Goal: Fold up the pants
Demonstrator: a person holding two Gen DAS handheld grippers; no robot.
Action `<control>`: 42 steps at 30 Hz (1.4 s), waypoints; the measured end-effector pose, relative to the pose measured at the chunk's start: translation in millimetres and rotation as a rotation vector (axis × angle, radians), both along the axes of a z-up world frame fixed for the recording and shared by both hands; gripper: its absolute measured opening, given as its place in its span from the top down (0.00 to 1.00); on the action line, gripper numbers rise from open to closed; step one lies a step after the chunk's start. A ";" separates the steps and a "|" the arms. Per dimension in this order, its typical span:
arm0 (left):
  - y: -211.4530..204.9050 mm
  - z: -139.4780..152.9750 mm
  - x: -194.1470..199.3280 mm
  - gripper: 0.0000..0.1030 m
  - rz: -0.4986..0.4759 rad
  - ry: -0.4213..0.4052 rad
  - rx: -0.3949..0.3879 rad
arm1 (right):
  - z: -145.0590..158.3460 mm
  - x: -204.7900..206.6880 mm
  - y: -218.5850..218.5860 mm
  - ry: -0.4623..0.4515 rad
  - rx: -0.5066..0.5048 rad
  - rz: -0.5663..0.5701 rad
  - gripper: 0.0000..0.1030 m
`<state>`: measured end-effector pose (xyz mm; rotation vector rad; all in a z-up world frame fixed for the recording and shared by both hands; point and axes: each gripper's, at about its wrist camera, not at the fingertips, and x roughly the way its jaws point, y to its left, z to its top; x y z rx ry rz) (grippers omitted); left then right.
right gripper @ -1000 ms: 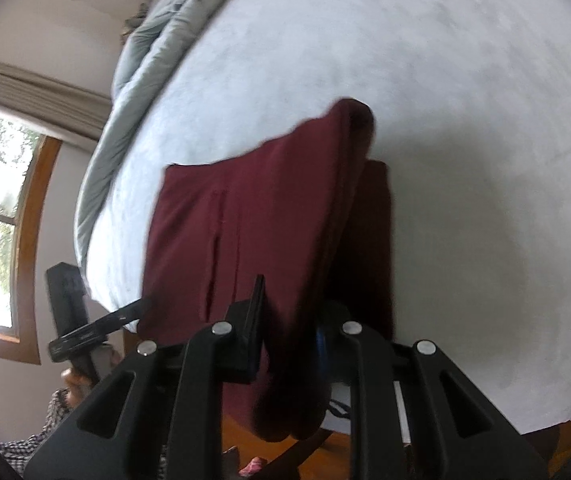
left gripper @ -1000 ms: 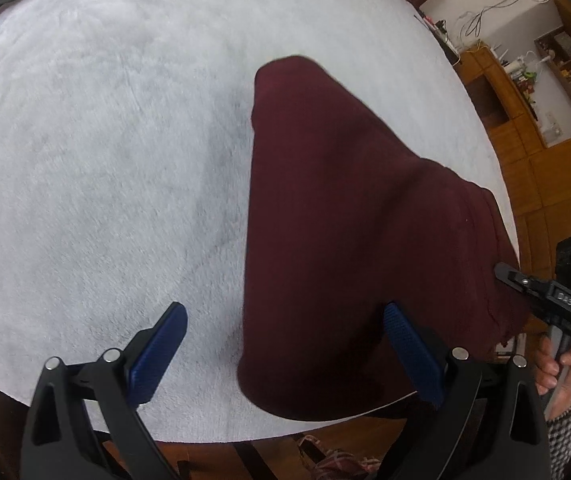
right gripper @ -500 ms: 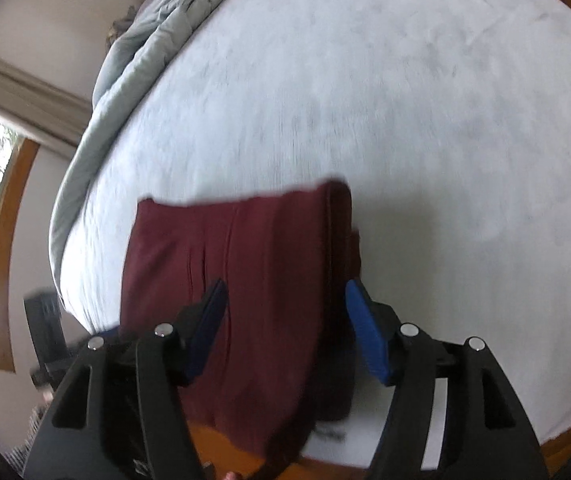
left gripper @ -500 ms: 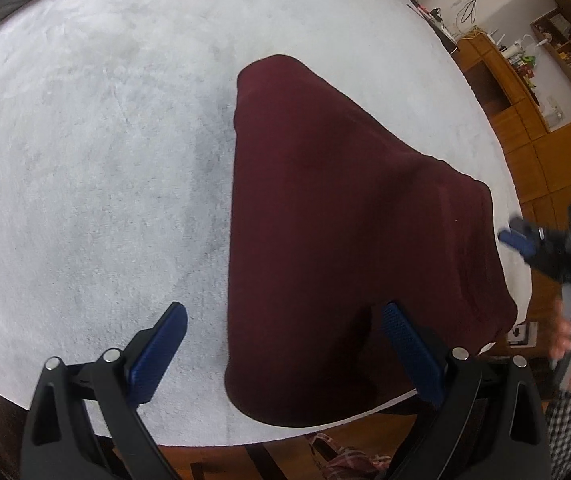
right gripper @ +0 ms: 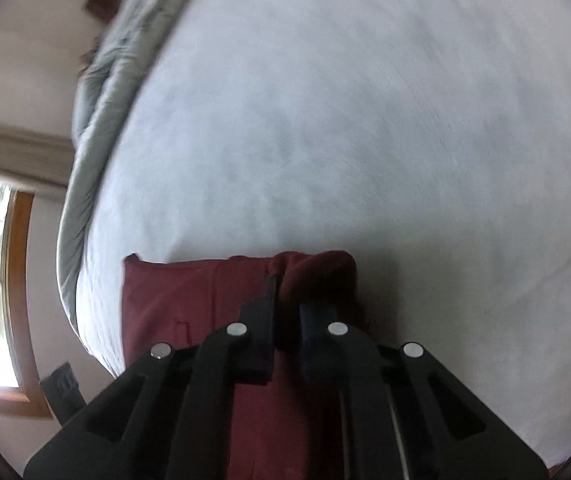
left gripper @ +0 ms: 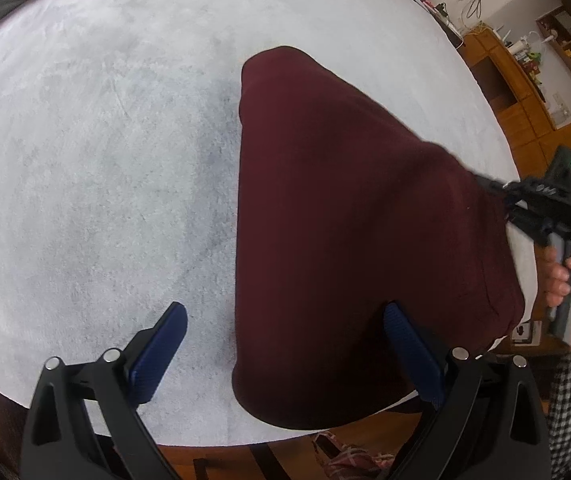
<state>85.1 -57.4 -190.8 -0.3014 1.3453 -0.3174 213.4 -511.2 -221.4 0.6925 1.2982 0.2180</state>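
Right gripper [right gripper: 287,312] fingers clenched on pants [left gripper: 345,240]; left gripper [left gripper: 285,344] released, straddling them.

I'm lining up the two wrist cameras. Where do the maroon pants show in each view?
Left wrist: pants fill centre-right, between the open left gripper.
Right wrist: pants lie bottom-centre, a fold pinched by the right gripper.
Shared landmark: white bedcover.
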 end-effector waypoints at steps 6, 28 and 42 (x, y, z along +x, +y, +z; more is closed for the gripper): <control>-4.4 1.1 -1.7 0.04 -0.013 -0.005 0.019 | 23.4 -19.6 8.3 -0.067 0.011 0.031 0.53; 4.8 5.5 -22.7 0.04 0.018 0.013 -0.057 | 46.3 -152.4 42.2 -0.096 0.061 0.141 0.79; 17.1 -21.3 9.8 0.04 0.014 0.118 -0.204 | 21.7 -155.8 40.4 -0.042 0.044 0.115 0.77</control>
